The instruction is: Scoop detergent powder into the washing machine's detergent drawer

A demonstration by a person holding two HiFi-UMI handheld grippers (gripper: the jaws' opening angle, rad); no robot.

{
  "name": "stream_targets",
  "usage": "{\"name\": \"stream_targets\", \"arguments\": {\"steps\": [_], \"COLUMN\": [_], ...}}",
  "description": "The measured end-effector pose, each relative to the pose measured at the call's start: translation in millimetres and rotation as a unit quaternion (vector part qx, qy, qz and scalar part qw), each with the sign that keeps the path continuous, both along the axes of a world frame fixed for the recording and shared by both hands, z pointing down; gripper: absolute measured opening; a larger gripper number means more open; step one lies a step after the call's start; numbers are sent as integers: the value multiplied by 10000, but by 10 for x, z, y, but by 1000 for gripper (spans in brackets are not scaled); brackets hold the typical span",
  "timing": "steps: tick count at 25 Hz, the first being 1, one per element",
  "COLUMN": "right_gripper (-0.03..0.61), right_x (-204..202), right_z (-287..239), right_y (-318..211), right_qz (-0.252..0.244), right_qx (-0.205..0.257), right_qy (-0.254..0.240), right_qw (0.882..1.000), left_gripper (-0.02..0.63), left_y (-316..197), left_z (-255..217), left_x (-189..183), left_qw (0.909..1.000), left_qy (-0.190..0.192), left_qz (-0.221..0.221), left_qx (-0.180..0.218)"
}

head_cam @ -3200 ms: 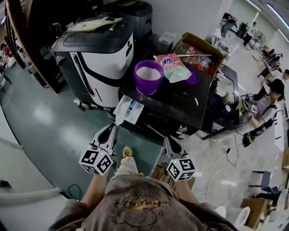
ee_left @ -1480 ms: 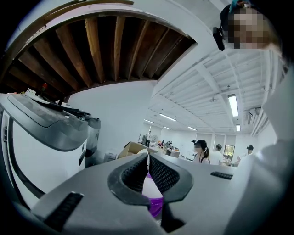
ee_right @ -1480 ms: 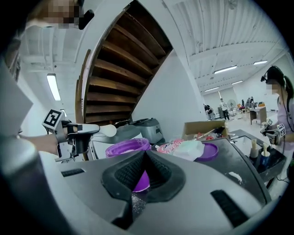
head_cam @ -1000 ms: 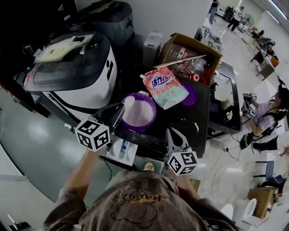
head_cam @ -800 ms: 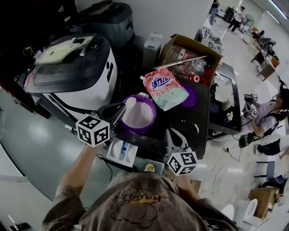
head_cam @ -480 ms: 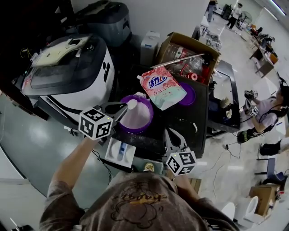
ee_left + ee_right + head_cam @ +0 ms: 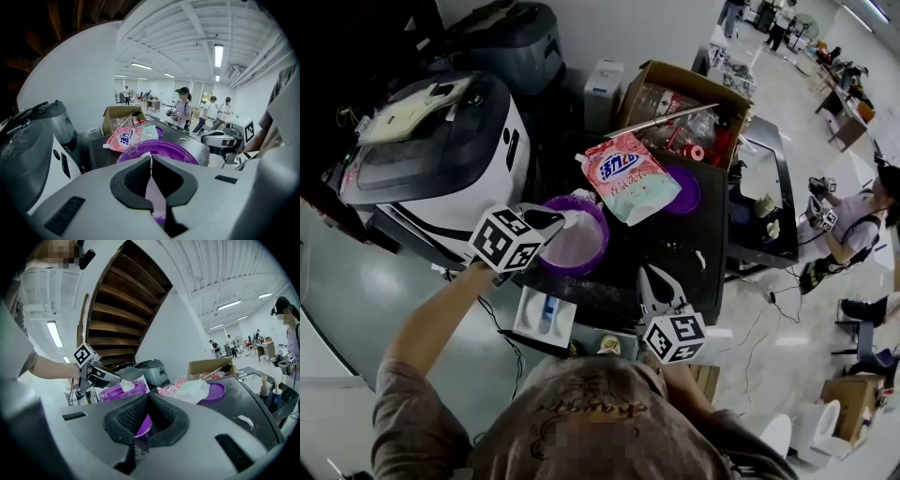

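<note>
Far left we see the washing machine (image 7: 441, 141), white and black, lid down. The left gripper (image 7: 553, 221) reaches from beside the machine over the near-left rim of the purple bowl (image 7: 604, 246). Its jaws are pressed onto the pale handle of a white scoop (image 7: 574, 218), which shows as a strip between the pads in the left gripper view. The scoop's head pokes out past the tips, over the white detergent powder (image 7: 572, 246) in the bowl; we can't tell whether it touches the powder. The detergent drawer (image 7: 528, 317) sits open below the bowl in the head view, just off the near edge of the black table (image 7: 675, 253), white with a blue insert, apart from both grippers. A pink detergent pouch (image 7: 628, 176) lies flat behind the bowl, with one corner over a purple lid (image 7: 684, 192). The right gripper (image 7: 651, 277) hovers at the table's near edge, right of the bowl. Its jaws are pressed together at the tips, pinching nothing. A small powder spill (image 7: 701, 258) lies just right of it. A cardboard box (image 7: 684, 80) stands at the table's far side.
</note>
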State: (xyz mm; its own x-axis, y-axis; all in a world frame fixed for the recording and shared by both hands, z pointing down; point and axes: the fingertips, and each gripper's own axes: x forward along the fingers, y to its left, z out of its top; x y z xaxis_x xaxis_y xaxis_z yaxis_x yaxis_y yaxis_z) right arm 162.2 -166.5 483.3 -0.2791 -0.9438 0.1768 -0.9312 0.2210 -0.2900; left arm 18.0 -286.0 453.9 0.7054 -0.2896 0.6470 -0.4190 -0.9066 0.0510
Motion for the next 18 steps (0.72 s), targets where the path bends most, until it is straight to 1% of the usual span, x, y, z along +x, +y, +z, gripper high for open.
{"name": "stream_targets", "arguments": {"steps": [5,9,14,18], "right_gripper": [2,2,2,2], "right_x": [50,79,117,154], "right_z": [32,51,46,50], "right_y": [21,31,29,33], "right_qz": [14,30,50,74], "right_qx": [-15,-16,-7,-11], "right_qy": [-35,-55,-72,-86], "right_qw": [10000,10000,10000,9999], "left_gripper": [25,25,25,25], "left_y": [-65,-77,-59,-32], "left_z": [92,171,262,332], "left_x": [28,49,82,92], "left_qw": [9990,9960,9901,9852], "left_qy": [-427,-825,-1267,-1525], "left_qz": [151,349,595,765], "left_qx": [-16,3,87,190]}}
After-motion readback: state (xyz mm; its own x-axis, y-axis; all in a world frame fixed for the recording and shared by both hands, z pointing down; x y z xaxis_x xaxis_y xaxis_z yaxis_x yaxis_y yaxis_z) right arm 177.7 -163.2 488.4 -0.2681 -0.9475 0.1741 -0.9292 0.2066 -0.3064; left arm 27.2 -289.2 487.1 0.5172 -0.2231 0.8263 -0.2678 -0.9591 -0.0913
